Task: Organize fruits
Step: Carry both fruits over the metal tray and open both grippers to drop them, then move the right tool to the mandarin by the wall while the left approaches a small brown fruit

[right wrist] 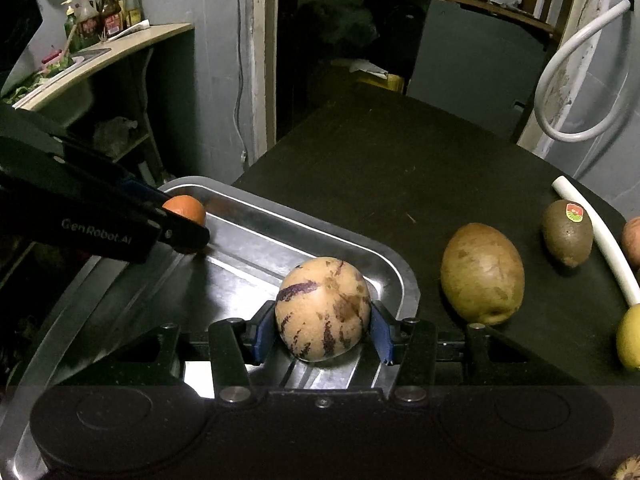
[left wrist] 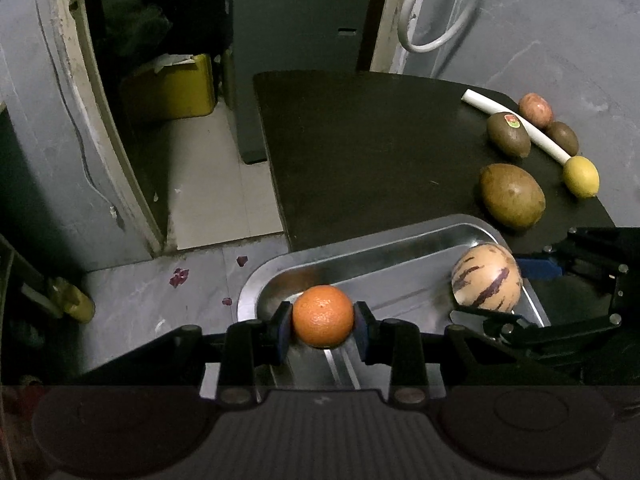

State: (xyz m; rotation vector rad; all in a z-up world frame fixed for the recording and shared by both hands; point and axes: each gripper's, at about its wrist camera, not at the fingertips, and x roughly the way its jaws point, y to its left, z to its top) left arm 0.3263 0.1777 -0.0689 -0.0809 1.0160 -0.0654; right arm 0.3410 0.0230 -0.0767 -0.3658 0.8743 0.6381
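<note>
Left wrist view: the left gripper point(left wrist: 323, 320) has its 2 blue pads pressed against an orange point(left wrist: 323, 316), holding it over the left end of a metal tray point(left wrist: 360, 248). At the tray's right end the right gripper point(left wrist: 520, 300) comes in from the right around a cream, purple-striped fruit point(left wrist: 486, 278). Beyond the tray, on the dark table point(left wrist: 360, 140), lie a large brown fruit point(left wrist: 512, 195), a kiwi with a sticker point(left wrist: 508, 135), a second kiwi point(left wrist: 563, 137), a pinkish fruit point(left wrist: 536, 109), a lemon point(left wrist: 581, 176) and a white tube point(left wrist: 516, 124).

Right wrist view: the right gripper point(right wrist: 323, 332) clamps the striped fruit point(right wrist: 323, 308) between its pads, low over the near right part of the tray point(right wrist: 304, 224). The left gripper point(right wrist: 188, 224) reaches in from the left with the orange point(right wrist: 186, 208) at the tray's far left corner.
</note>
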